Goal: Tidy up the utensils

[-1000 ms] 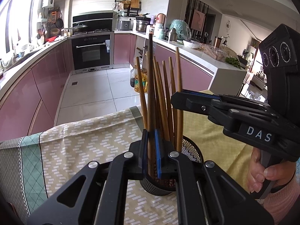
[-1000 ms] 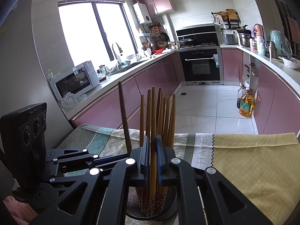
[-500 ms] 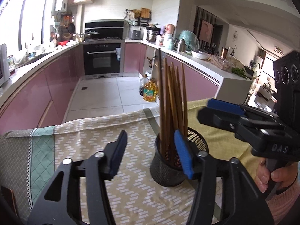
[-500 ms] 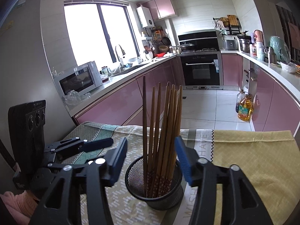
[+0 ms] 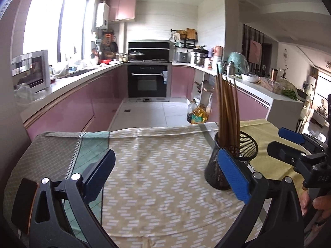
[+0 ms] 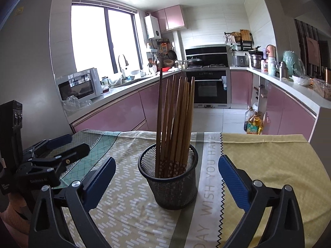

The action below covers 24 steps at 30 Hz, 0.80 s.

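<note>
A black mesh cup (image 6: 168,183) stands on the tablecloth and holds several brown wooden chopsticks (image 6: 175,122), upright. My right gripper (image 6: 166,180) is wide open and empty, just in front of the cup, its jaws either side of it without touching. My left gripper (image 5: 165,173) is wide open and empty, to the left of the cup (image 5: 231,161); the chopsticks (image 5: 227,111) stand behind its right finger. The left gripper also shows at the left edge of the right wrist view (image 6: 55,153).
The table is covered with a patterned cloth (image 5: 161,165) and a yellow cloth (image 6: 269,165) at the right. Beyond the table's far edge are the kitchen floor, pink cabinets and oil bottles (image 6: 253,123).
Both grippers let go of chopsticks into the cup, opened wide and pulled back. The left gripper has swung left, so the cup now sits at its right.
</note>
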### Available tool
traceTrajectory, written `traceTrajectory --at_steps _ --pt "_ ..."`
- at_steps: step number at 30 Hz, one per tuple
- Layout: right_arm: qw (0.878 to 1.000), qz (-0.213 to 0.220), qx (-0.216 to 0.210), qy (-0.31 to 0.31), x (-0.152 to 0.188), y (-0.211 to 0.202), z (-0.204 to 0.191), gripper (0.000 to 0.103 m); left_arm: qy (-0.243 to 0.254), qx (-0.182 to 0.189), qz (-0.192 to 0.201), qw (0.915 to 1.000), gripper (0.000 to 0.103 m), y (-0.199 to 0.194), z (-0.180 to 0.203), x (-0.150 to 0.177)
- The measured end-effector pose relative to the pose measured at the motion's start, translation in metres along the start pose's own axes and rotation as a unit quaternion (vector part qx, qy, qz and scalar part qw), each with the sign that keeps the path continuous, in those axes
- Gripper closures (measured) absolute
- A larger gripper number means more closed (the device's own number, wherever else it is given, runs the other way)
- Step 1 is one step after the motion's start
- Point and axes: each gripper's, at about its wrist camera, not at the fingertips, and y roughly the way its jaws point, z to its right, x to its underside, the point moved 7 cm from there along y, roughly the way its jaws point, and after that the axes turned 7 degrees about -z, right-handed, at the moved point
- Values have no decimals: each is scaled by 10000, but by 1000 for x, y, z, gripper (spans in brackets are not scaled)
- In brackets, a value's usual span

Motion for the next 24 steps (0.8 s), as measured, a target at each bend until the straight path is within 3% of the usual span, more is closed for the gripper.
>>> traceTrajectory --at_steps 11,24 --pt "9975 545 357 -257 9 -26 -23 7 -137 -622 607 9961 6 -47 -23 11" --pt "9954 776 497 -280 16 -40 -33 7 -168 -730 1007 9921 6 -81 -21 17"
